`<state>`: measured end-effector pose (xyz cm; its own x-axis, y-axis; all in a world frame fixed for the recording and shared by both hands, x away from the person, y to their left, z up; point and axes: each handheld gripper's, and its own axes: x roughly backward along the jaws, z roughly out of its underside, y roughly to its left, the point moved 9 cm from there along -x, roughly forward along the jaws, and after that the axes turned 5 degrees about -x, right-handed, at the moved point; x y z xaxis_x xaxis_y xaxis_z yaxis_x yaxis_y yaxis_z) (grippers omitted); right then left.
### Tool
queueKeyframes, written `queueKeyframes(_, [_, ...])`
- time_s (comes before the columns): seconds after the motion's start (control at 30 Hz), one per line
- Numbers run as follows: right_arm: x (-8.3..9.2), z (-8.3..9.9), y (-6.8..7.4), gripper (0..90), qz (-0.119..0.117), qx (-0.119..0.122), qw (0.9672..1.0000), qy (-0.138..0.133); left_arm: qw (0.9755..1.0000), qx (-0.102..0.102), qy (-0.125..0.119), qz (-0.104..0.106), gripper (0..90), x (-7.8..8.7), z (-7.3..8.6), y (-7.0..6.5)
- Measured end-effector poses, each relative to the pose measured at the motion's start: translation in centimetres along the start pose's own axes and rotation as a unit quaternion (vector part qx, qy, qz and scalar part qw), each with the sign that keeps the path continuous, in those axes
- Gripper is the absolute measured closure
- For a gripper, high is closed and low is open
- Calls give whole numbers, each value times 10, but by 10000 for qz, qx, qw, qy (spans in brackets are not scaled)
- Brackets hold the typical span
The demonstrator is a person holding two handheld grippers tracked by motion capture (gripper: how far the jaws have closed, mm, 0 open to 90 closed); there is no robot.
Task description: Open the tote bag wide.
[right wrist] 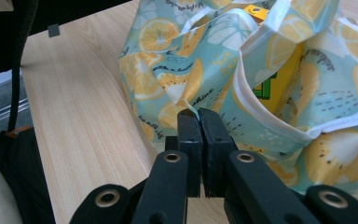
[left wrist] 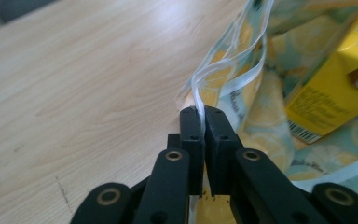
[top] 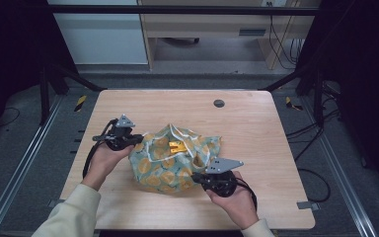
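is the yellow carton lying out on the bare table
No, the yellow carton sits inside the lemon-print bag, with fabric around it.

Black left claw [top: 137, 139] and right claw [top: 195, 177], each with grey three-cornered plate, brass-ringed pivots, black cable; cream sleeves [top: 74, 210].

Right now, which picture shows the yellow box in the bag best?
The left gripper view: the yellow box is close, its barcode showing inside the bag. The high view shows a small yellow patch; the right gripper view shows strips behind the cloth.
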<state>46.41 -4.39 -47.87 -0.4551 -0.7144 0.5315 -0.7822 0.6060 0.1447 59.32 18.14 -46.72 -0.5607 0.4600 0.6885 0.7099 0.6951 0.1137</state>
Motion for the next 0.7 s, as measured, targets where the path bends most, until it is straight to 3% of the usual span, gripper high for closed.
queueKeyframes(0.07, [-1, 1, -1, 882, 14, -11, 10000, 10, 9997, -67, -244, -21, 892, 15, -6, -5])
queueKeyframes(0.27, [-1, 2, -2, 874, 49, -24, 10000, 21, 9983, -261, -516, 30, 896, 42, -7, -21])
queueKeyframes(0.53, [2, 1, -6, 790, 271, 47, 9996, 75, 9968, -495, -521, 355, 897, 61, 9, -47])
queueKeyframes(0.6, [9, -7, -11, 712, 460, 50, 9989, 6, 9964, -585, -472, 395, 897, 62, 15, -52])
queueKeyframes(0.67, [12, -10, -12, 685, 495, 61, 9988, -27, 9964, -600, -445, 413, 897, 62, 17, -53])
queueKeyframes(0.7, [20, -23, -16, 620, 613, 49, 9980, -135, 9964, -621, -412, 414, 897, 62, 19, -53])
